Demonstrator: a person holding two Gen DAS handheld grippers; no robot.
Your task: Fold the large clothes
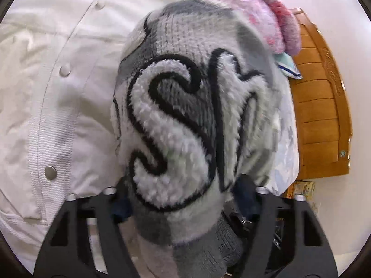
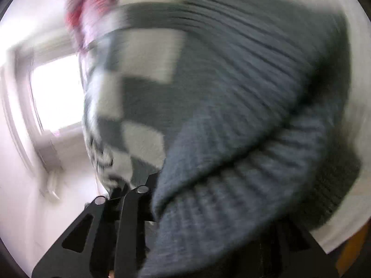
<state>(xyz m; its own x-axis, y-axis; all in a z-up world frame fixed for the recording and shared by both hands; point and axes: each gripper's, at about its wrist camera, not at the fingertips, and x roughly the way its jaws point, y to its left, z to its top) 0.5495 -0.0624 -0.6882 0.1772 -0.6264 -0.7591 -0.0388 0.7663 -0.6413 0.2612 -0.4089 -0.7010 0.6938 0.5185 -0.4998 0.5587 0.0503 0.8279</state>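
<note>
The left gripper [image 1: 183, 206] stands part open astride the grey knit sweater [image 1: 185, 106], pads hidden. The right gripper [image 2: 123, 192] is nearly closed, pinching the sweater's edge. Only the left view shows a white jacket [image 1: 58, 92] at left, a pink garment [image 1: 266, 18] and a wooden headboard [image 1: 324, 115]; the right view is blurred, sweater filling it.

Right wrist view's badly blurred. Grey knit sweater [image 2: 231, 115] fills most of it, ribbed dark part w/ pale checker patches at left, draped over the right gripper [image 2: 123, 193]. Jaws nearly together, prob. pinching sweater edge at the tips. Bright window [image 2: 55, 95] left, pink-purple garment [image 2: 90, 11] top left, white surface [image 2: 361, 120] at right edge.
</note>
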